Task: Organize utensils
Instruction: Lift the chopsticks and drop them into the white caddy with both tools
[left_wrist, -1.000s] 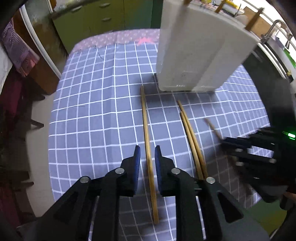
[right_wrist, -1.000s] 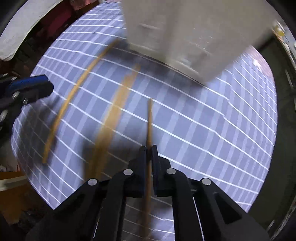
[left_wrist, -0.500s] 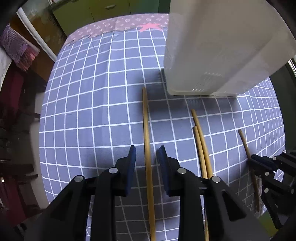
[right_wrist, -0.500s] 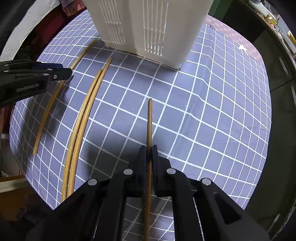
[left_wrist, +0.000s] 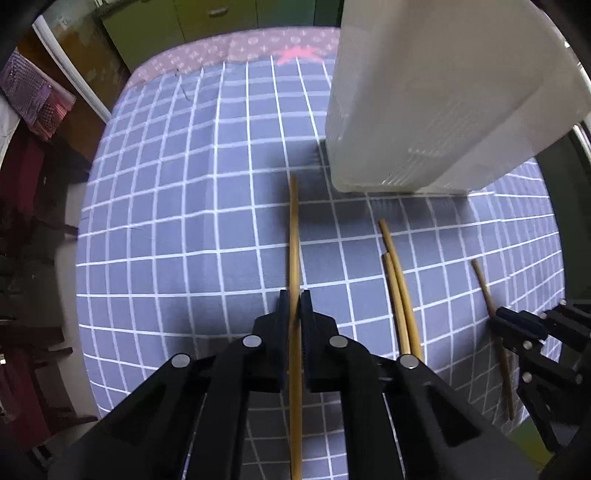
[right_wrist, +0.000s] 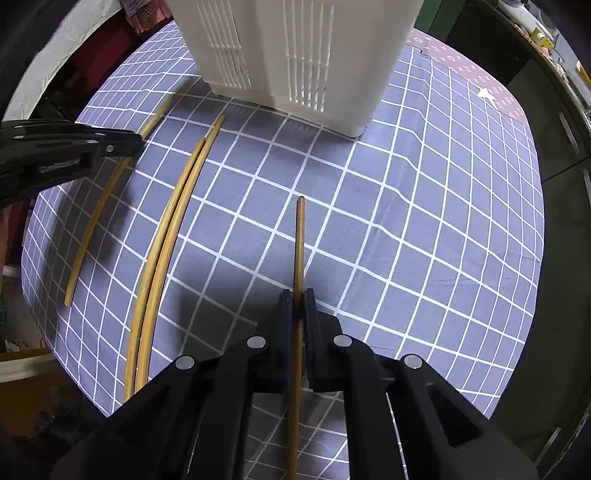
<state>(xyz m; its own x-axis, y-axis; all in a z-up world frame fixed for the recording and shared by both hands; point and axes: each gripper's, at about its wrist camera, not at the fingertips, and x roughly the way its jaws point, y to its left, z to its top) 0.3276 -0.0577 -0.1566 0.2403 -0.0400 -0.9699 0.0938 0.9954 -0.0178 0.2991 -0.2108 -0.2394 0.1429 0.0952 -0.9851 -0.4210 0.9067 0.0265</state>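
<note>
Each gripper is clamped on one chopstick: left gripper (left_wrist: 294, 310), right gripper (right_wrist: 298, 304), presumably for dropping into the white slotted caddy (right_wrist: 291, 55) at the counter's far edge.

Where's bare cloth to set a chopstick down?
Free: the checked cloth left of the left tongs, and right of the right tongs below the white holder. Crowded: the strip between the tongs, where the chopstick pair lies.

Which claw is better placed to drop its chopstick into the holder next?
Right, marginally. Both the right claw and left claw are shut on a chopstick, but the right's chopstick looks lifted off the cloth, with the holder ahead.
</note>
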